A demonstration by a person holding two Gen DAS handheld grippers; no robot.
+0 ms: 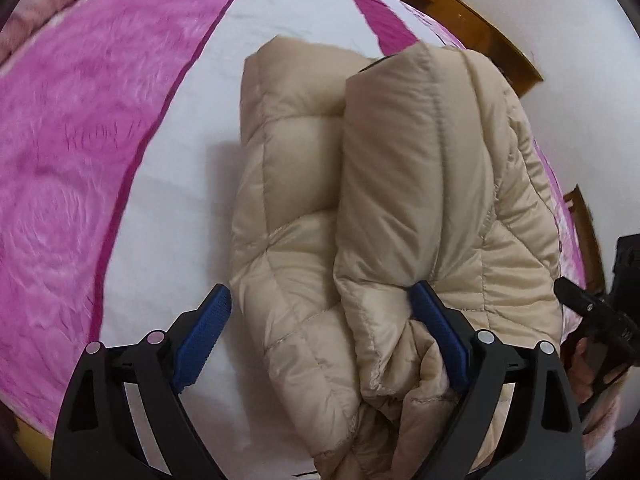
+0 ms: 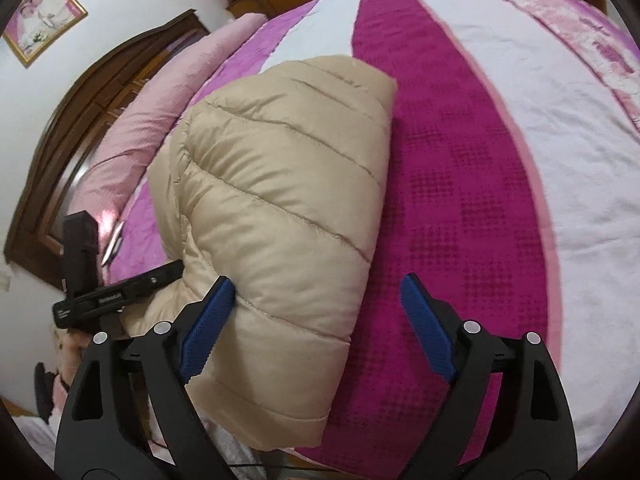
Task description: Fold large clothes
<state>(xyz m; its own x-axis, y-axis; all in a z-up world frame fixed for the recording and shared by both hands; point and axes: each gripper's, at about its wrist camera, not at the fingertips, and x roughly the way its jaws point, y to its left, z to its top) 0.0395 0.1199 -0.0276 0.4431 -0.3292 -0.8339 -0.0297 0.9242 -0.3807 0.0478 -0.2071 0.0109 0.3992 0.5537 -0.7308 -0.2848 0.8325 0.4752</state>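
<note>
Jaws spread on both grippers — beige puffer jacket (image 1: 400, 208) on pink-and-white bedspread (image 2: 460, 200).

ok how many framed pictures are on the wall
1: a framed picture hangs high on the wall, top left of the right wrist view, above the dark headboard. Others may hang out of view.

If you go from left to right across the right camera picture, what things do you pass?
Framed photo on the wall → dark wooden headboard → puffy beige quilted jacket → magenta stripe of the bedspread → white stripe.
</note>
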